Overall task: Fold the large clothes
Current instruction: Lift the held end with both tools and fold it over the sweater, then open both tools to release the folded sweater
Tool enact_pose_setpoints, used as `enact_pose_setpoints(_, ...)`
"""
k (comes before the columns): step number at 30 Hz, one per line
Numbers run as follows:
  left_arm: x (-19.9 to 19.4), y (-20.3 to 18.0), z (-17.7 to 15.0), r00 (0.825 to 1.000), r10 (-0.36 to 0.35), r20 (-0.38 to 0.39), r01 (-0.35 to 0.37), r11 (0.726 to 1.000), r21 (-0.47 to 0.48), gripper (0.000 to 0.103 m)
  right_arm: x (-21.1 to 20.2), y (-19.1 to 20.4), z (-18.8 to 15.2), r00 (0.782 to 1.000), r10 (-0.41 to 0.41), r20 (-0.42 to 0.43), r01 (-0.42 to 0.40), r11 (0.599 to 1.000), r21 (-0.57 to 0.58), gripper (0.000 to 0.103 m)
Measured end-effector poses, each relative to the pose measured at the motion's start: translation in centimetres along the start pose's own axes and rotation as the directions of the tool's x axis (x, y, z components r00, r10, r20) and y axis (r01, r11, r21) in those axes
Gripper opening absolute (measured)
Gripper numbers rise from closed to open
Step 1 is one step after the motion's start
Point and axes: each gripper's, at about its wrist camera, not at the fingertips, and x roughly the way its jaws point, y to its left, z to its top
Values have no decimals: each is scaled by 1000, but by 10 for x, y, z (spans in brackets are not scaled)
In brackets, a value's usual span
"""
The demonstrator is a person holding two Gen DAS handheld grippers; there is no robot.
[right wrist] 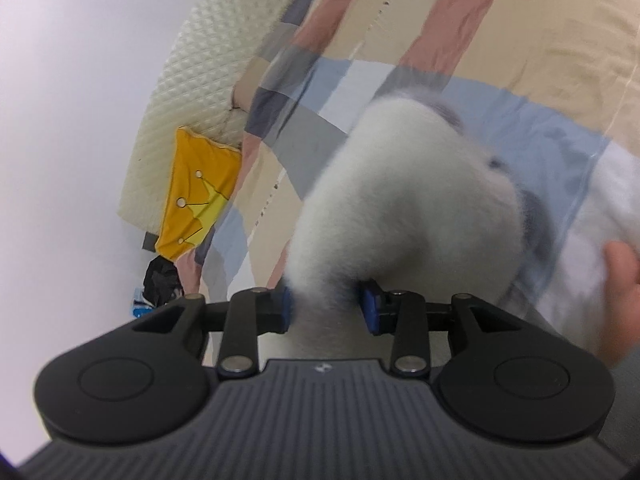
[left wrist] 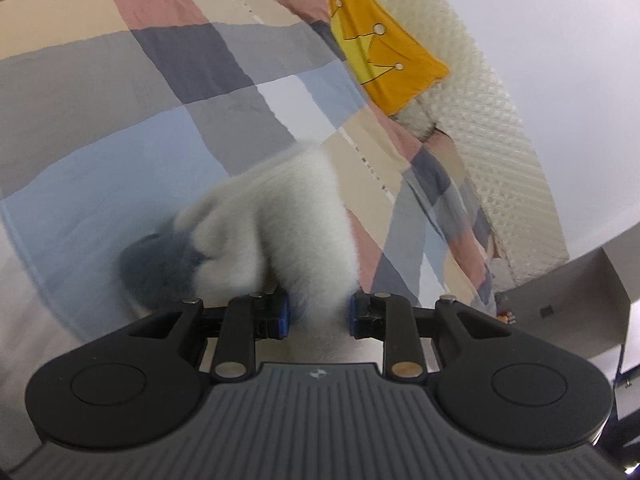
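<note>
The left gripper (left wrist: pixel 318 316) is pinching a bunched fold of a fluffy white garment (left wrist: pixel 280 216) between its blue-padded fingers (left wrist: pixel 283 316), the fleece filling the narrow gap. The right gripper (right wrist: pixel 329 310) is doing likewise in its own view: its fingers (right wrist: pixel 372 308) are sitting on either side of a thick wad of the same white fleece (right wrist: pixel 400 200), though the pad on that side is looking a little slack against the pile.

The garment is hanging from both grips, just above a patchwork bedspread (left wrist: pixel 140 92) on the bed, with a grey-blue part (left wrist: pixel 156 264) showing underneath in the left view. It is looking soft, light and bulky: the deep pile is likely compressing and slipping, so a shallow bite would probably let go. Taking hold well in from the edge, at a seam or hem where the cloth is doubled, is looking like the safer choice, with the two grips kept apart so the fabric spreads flat.

Around it, a yellow cushion with a crown print (left wrist: pixel 380 48) is leaning against a cream quilted headboard (left wrist: pixel 492 128), well apart from the garment. A person's hand (right wrist: pixel 620 280) is showing at the right edge of the right view, near the fleece. The bedspread is lying bare beneath, so nothing is really blocking a lay-down.
</note>
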Motion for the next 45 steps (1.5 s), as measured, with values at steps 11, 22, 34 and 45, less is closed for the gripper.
enact_pose_setpoints(11,97,0,24,997,74,-19,-73,996,52,30,76,-14,23,995,-94,-31,94,996,5,39)
enact_pose_setpoints(22,151,26,40,997,15,-70,-12,999,44,32,109,-29,29,997,-67,-38,65,997,-38,38)
enact_pose_setpoints(34,130,25,49,990,-92,-109,98,994,54,69,98,-20,32,998,-22,-64,13,989,-144,46)
enact_pose_setpoints(45,88,-33,-5,991,-109,-75,130,898,420,82,71,29,3,991,56,-125,-112,857,-503,86)
